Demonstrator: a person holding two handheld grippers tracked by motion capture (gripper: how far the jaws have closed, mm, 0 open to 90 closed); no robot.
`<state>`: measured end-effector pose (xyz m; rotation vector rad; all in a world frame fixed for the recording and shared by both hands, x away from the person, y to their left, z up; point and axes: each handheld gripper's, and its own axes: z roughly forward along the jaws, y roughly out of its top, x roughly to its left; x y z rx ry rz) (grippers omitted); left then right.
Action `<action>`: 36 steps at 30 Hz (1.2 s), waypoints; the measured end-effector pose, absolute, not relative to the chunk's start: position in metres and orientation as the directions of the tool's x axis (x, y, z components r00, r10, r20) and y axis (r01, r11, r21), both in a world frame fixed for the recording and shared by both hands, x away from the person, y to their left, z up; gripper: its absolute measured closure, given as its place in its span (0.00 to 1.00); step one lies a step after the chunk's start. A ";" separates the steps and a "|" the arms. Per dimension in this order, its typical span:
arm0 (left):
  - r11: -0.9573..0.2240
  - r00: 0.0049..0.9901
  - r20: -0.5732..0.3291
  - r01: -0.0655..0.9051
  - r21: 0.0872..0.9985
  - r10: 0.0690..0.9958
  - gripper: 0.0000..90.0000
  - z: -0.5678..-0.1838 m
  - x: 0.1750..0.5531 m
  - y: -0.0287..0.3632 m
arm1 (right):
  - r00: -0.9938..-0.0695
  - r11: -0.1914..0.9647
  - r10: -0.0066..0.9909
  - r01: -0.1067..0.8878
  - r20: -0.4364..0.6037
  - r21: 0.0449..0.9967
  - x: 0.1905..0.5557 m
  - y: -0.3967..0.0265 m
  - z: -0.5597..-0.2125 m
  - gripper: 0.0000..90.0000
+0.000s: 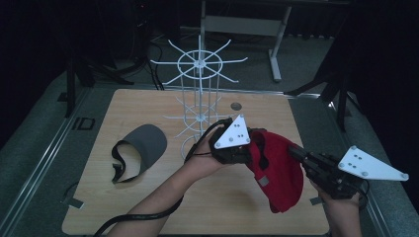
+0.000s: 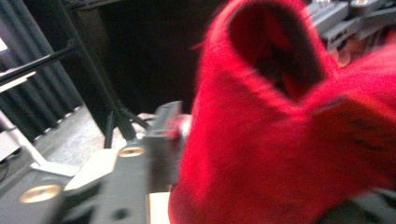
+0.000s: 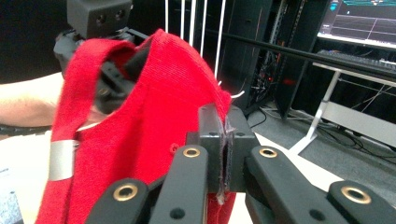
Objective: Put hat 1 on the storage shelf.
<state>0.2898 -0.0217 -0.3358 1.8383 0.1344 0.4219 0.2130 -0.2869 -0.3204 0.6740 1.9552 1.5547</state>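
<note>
Holding the red cap [image 1: 276,170] aloft between both grippers: right gripper [image 3: 223,163] clamped on its edge, left gripper [image 1: 247,148] gripping its band. We judge hanging it on the wire rack [image 1: 200,94] comes next.

A blurred red cap [image 2: 289,140] covers the right and centre, its opening turned up toward the camera. At the lower left, one black jaw of the left tongs [image 2: 154,154] lies against the fabric. Dark frame legs [image 2: 93,70] stand behind.
</note>
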 end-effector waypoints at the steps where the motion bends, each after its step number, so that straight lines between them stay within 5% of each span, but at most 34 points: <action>1: -0.311 0.925 0.220 -0.121 0.943 0.309 0.55 -0.336 0.290 -0.020 | -0.719 0.201 0.687 0.048 -0.106 0.978 0.213 -0.288 -0.320 0.98; 8: -0.337 0.912 0.215 -0.092 0.937 0.349 0.46 -0.345 0.287 -0.004 | -0.682 0.181 0.725 0.056 -0.094 0.982 0.217 -0.295 -0.315 0.98; 27: -0.343 0.874 0.115 0.062 0.937 0.473 0.40 -0.398 0.264 0.048 | -0.605 0.125 0.791 0.015 -0.091 0.992 0.244 -0.298 -0.269 0.98; 36: -0.385 0.857 0.066 0.160 0.909 0.511 0.13 -0.449 0.246 0.059 | -0.591 0.122 0.801 -0.003 -0.100 0.993 0.263 -0.284 -0.248 0.98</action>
